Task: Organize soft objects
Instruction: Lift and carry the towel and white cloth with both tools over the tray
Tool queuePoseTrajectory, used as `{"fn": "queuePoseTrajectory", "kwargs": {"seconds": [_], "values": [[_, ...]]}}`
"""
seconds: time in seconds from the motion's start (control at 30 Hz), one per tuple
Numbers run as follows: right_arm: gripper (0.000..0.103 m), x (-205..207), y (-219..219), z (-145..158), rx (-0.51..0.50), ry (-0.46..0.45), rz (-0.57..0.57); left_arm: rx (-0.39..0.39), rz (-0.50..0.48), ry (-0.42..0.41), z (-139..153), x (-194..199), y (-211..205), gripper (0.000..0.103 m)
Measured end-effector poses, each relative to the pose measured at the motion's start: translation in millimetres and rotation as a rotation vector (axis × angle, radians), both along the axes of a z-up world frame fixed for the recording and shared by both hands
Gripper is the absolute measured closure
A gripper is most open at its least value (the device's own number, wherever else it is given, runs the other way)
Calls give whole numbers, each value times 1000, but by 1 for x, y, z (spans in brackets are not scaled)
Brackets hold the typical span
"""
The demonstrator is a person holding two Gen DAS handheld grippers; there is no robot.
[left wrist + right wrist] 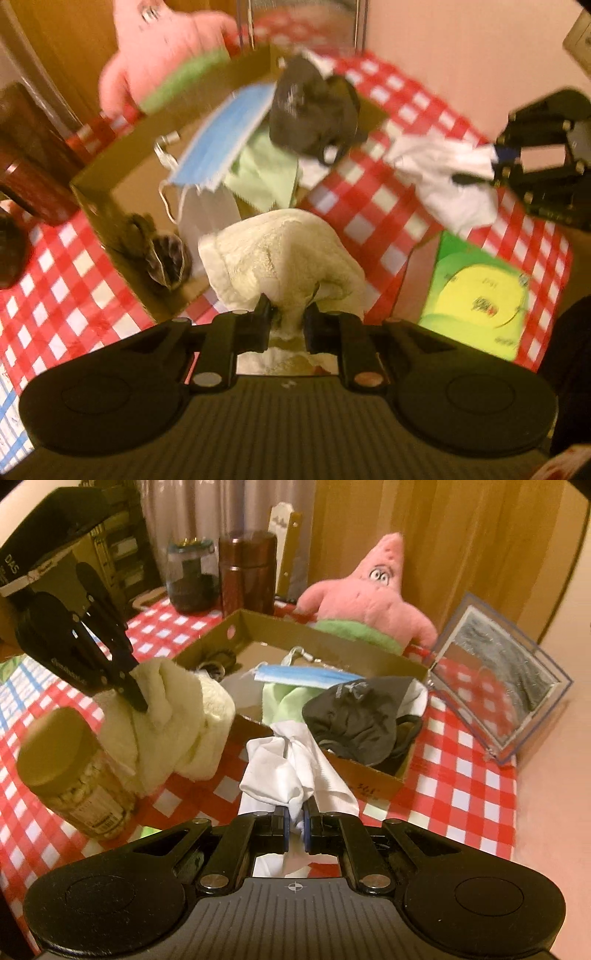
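Note:
My left gripper (289, 308) is shut on a fluffy cream towel (284, 254), which hangs bunched above the near corner of a cardboard box (110, 155). In the right wrist view the same left gripper (142, 705) pinches the towel (192, 716) beside the box (369, 779). My right gripper (295, 812) is shut on a crumpled white cloth (291, 771), seen from the left as the white cloth (447, 177) held by that gripper (495, 162). Inside the box lie a blue face mask (225, 136), a pale green cloth (266, 170) and a black cap (310, 110).
A pink star plush (369, 594) leans behind the box. A clear plastic case (498, 679) stands at right, a gold-lidded jar (74, 775) at left, dark jars (243, 572) at the back. A green and yellow packet (476, 295) lies on the red checked tablecloth (362, 206).

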State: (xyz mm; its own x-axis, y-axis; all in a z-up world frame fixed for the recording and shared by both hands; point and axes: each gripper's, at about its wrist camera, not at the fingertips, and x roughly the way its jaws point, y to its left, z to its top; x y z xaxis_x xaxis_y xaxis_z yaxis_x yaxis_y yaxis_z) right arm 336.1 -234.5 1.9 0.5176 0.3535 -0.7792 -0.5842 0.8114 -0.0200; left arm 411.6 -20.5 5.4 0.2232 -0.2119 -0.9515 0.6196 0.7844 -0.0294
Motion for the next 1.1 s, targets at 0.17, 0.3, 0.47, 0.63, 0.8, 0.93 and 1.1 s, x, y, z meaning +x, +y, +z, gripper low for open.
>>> {"fn": "queuePoseTrajectory", "kwargs": {"seconds": [0.17,0.3,0.47,0.63,0.8,0.93,1.1], "values": [[96,-18,-3,23,7,-37,-21,-50,48,-92,39,-13,1,89],[96,-31,-3,41,17,-61,-34,-77,82,-153,70,-21,4,91],[96,-46,-1,59,29,-86,-42,-95,109,-197,92,-36,6,91],[96,-58,-1,75,36,-114,-47,-113,129,-229,109,-50,8,92],[96,-64,0,88,46,-136,-55,-124,143,-256,125,-58,11,93],[96,-62,0,96,52,-147,-71,-131,153,-282,137,-59,12,93],[96,-59,3,106,59,-169,-79,-150,175,-317,154,-57,14,93]]}}
